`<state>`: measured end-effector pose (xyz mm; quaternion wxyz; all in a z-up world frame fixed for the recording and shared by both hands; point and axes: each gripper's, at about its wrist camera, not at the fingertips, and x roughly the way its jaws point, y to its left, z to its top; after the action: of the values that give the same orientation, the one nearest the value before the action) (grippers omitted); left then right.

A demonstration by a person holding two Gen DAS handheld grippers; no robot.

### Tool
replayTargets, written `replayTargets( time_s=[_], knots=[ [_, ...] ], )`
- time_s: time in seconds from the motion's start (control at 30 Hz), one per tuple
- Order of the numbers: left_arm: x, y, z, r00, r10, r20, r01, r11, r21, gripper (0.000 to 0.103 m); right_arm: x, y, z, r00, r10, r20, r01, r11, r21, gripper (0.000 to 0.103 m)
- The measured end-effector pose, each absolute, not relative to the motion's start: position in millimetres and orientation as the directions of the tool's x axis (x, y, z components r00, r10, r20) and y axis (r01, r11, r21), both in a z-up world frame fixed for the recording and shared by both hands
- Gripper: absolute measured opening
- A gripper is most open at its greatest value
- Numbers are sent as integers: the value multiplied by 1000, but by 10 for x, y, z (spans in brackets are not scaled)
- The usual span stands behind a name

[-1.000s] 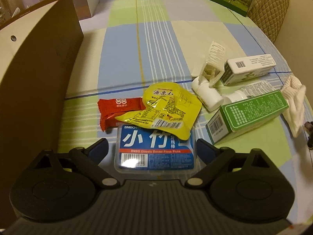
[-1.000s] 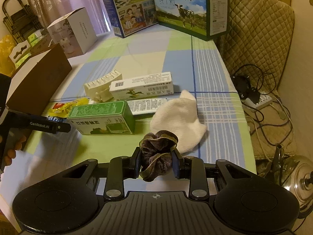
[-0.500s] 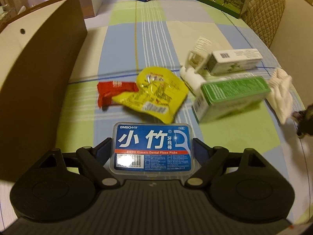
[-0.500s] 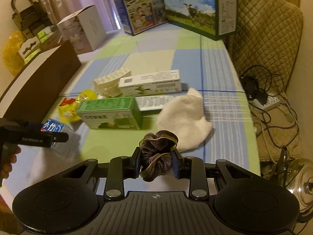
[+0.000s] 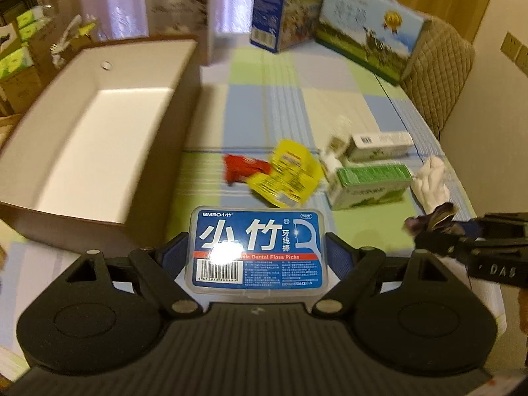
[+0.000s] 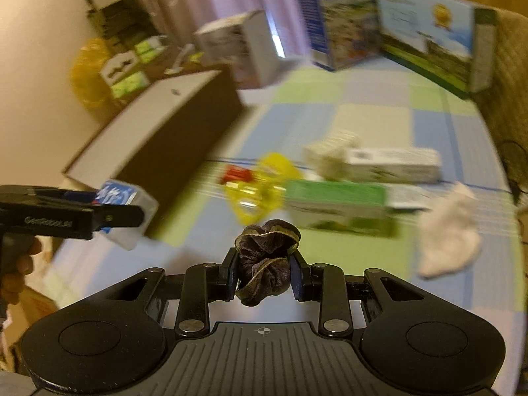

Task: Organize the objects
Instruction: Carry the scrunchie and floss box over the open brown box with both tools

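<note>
Left wrist view is showing the left gripper (image 5: 257, 254) pinching the floss pick case (image 5: 256, 250) by its short ends above the table's near edge, beside the open box (image 5: 99, 125); it is looking rigid, light, slick. The right gripper (image 6: 264, 272) is squeezing the soft scrunchie (image 6: 265, 259), which is compressing easily.

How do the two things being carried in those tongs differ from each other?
The floss pick box is a hard, flat, clear case with a blue label; the scrunchie is soft, dark, bunched fabric. The box spans widely spread left tongs; the scrunchie sits in narrowly closed right tongs. Both are gripped above the table.
</note>
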<state>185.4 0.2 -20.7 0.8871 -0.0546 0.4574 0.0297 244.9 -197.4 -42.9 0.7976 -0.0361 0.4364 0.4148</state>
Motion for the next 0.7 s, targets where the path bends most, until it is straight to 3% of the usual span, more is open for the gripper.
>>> replayTargets(
  time_s=[0.43,0.7],
  knots=[
    [1751,1344,250,650,62,-757,-145,988,-44,83,1989,-339,-3,238,734,-637,-789,528,314,28],
    [1965,1996,196,646,81,-759,-155,988,-26,83,2045,496,-126,256,704,-662,-800,539,264,28]
  ],
)
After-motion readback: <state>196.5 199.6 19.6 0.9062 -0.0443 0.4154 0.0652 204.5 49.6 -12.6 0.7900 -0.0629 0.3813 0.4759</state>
